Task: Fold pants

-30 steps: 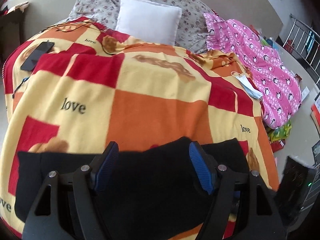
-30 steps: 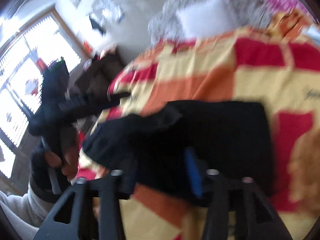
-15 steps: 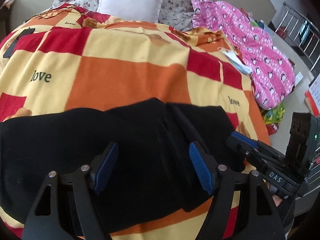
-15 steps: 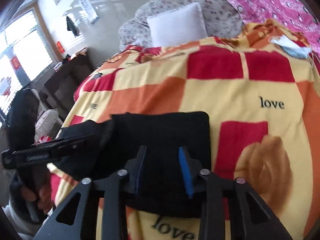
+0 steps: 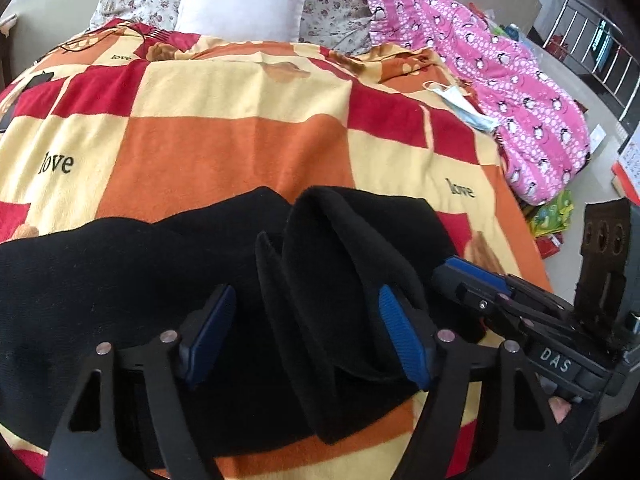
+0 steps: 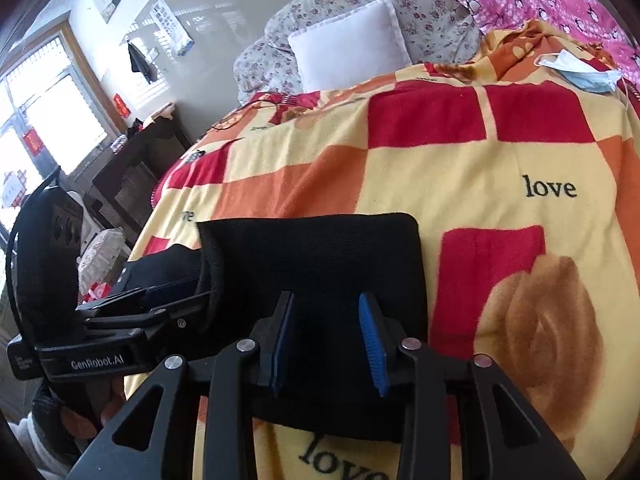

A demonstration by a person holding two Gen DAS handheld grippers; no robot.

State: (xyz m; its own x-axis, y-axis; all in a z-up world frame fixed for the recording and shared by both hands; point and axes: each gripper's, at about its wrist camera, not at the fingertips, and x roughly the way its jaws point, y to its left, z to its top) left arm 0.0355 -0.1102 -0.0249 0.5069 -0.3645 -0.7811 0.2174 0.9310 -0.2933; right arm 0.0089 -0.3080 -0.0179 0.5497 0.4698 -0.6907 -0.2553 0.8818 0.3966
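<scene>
- Left wrist view: the black pants (image 5: 160,300) run off the frame's left edge and under the left gripper (image 5: 308,336), so their full length is hidden. They lie on the checked blanket (image 5: 240,128), a raised fold between the spread blue pads, which grip nothing.
- The right gripper (image 5: 460,270) reaches in low from the right, its tip at the fold's edge — whether it pinches cloth I cannot tell.
- Right wrist view: the right gripper (image 6: 328,340) hovers over the folded pants (image 6: 320,256), jaws parted, nothing between them.
- The left gripper (image 6: 172,292) points in level from the left, its fingertips tucked into the fold.
</scene>
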